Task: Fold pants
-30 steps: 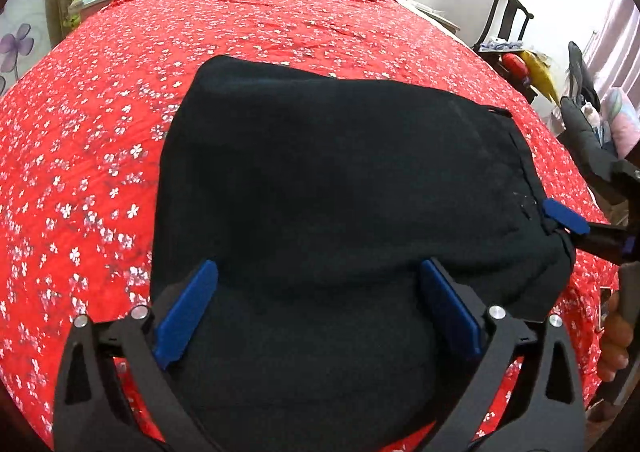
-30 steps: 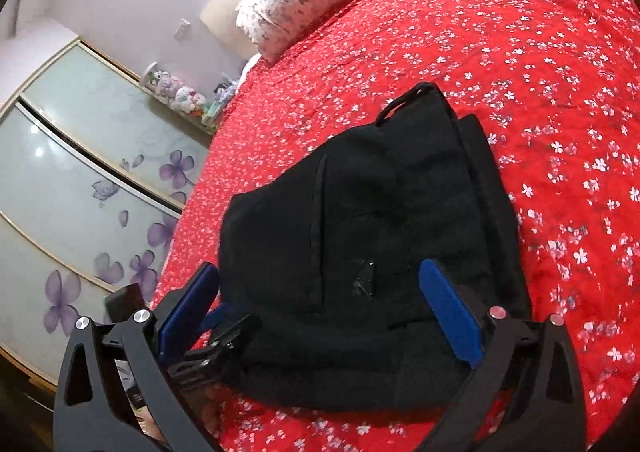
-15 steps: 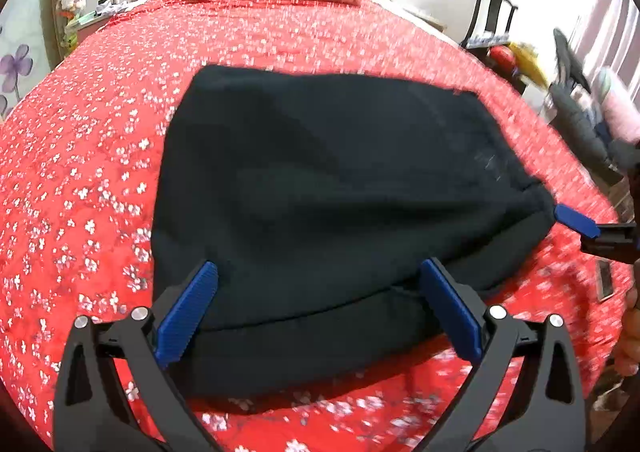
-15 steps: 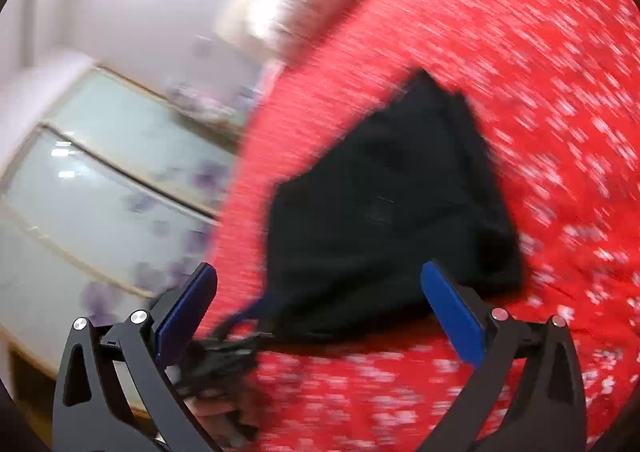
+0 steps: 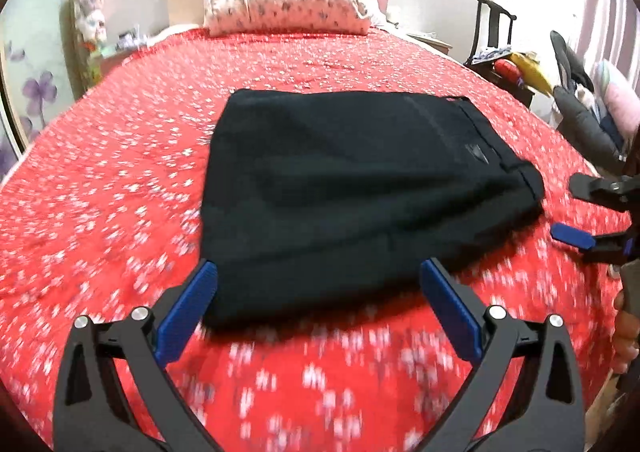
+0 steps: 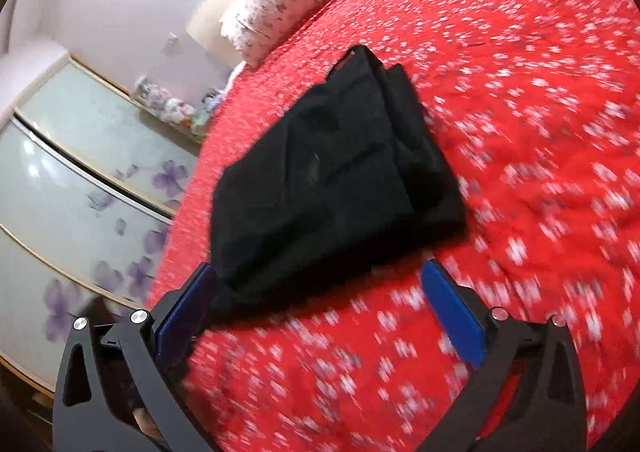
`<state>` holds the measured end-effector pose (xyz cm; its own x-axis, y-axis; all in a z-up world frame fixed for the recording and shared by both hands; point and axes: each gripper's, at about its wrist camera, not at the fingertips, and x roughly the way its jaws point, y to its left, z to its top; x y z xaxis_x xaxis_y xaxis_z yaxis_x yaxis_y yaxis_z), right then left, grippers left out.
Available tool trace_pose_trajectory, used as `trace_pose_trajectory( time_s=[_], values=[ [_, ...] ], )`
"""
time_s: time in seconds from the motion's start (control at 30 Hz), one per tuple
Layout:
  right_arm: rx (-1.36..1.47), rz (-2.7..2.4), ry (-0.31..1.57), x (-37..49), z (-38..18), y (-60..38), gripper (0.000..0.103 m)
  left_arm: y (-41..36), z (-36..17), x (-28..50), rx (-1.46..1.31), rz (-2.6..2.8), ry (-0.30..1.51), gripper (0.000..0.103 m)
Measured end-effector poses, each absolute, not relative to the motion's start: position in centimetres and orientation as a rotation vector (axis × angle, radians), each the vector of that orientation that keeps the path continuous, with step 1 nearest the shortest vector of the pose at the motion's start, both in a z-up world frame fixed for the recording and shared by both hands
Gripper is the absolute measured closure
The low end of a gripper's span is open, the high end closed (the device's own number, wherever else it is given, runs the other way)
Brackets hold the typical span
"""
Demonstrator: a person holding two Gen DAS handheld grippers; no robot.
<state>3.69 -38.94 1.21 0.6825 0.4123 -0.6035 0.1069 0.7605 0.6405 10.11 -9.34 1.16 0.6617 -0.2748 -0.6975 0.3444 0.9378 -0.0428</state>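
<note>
both grippers pulled back off pants (image 5: 352, 187), left gripper (image 5: 320, 308) and right gripper (image 6: 320, 304) spread wide, empty. fold looks done; retreat straight back, avoid snagging near hem.

The black pants (image 5: 352, 187) are found folded into a compact, roughly rectangular bundle, laid flat on the red flowered bedspread (image 5: 120, 179) near the middle of the bed. The waistband edge with a small label is seen along the bundle's right side in the left wrist view. Several stacked layers are visible at one end in the right wrist view (image 6: 336, 179).
</note>
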Motion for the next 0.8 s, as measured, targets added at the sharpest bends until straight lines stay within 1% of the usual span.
trace_pose_trajectory(
  time_s=[0.17, 0.4, 0.8],
  values=[
    [0.466, 0.099, 0.805, 1.2, 1.6, -35.1, 0.001, -9.2, 0.4, 6.4, 0.141, -0.320, 0.761, 0.002],
    [0.268, 0.023, 0.769, -1.2, 2.1, -31.4, 0.001, -7.9, 0.3, 3.4, 0.101, -0.264, 0.739, 0.002],
    [0.209, -0.030, 0.721, -4.2, 2.6, -29.5, 0.001, -7.9, 2.3, 0.4, 0.125, -0.185, 0.663, 0.002]
  ],
)
